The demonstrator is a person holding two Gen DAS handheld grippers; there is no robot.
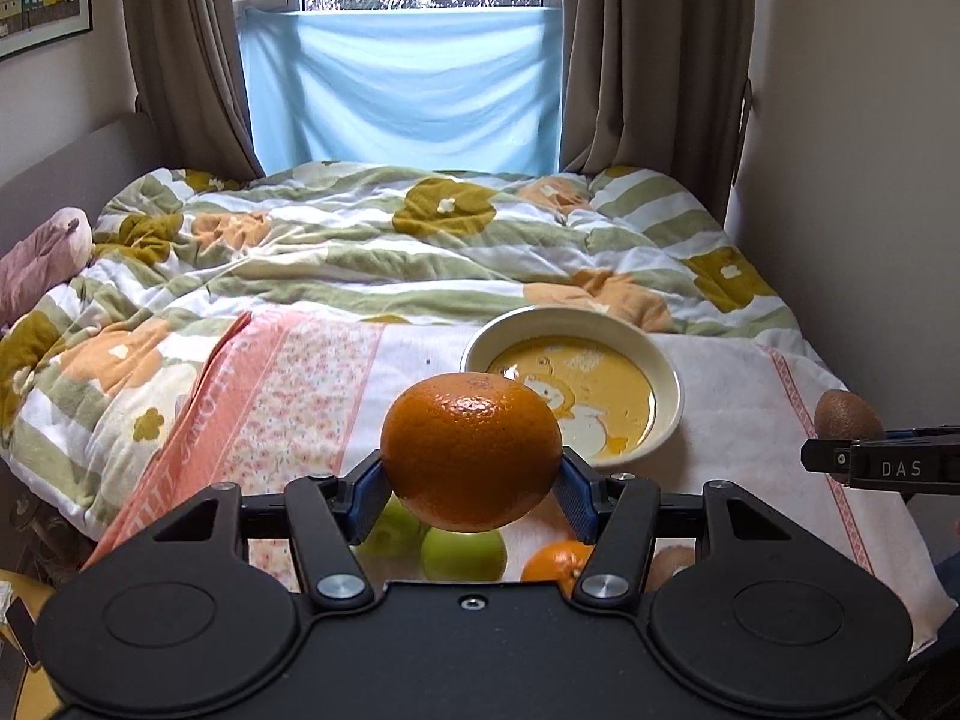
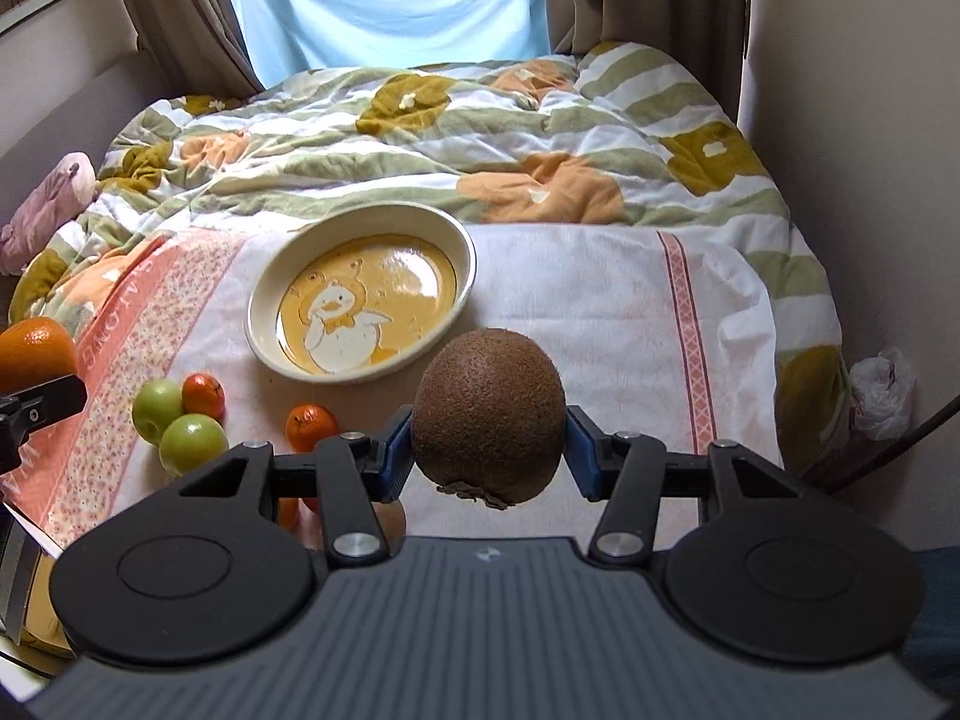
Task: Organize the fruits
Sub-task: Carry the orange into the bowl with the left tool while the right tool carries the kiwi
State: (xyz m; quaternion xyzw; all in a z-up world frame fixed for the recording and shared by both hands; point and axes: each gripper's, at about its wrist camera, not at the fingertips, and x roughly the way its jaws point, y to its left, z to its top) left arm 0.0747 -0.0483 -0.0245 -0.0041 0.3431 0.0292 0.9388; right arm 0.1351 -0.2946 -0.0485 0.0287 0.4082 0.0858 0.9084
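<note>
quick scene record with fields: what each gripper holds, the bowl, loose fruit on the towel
left gripper: shut on orange, held in the air
right gripper: shut on kiwi, held in the air
bowl: empty, duck picture inside, on towel
loose fruit: two green apples, two small oranges, left of and nearer than the bowl
surface: bed with quilt
</note>
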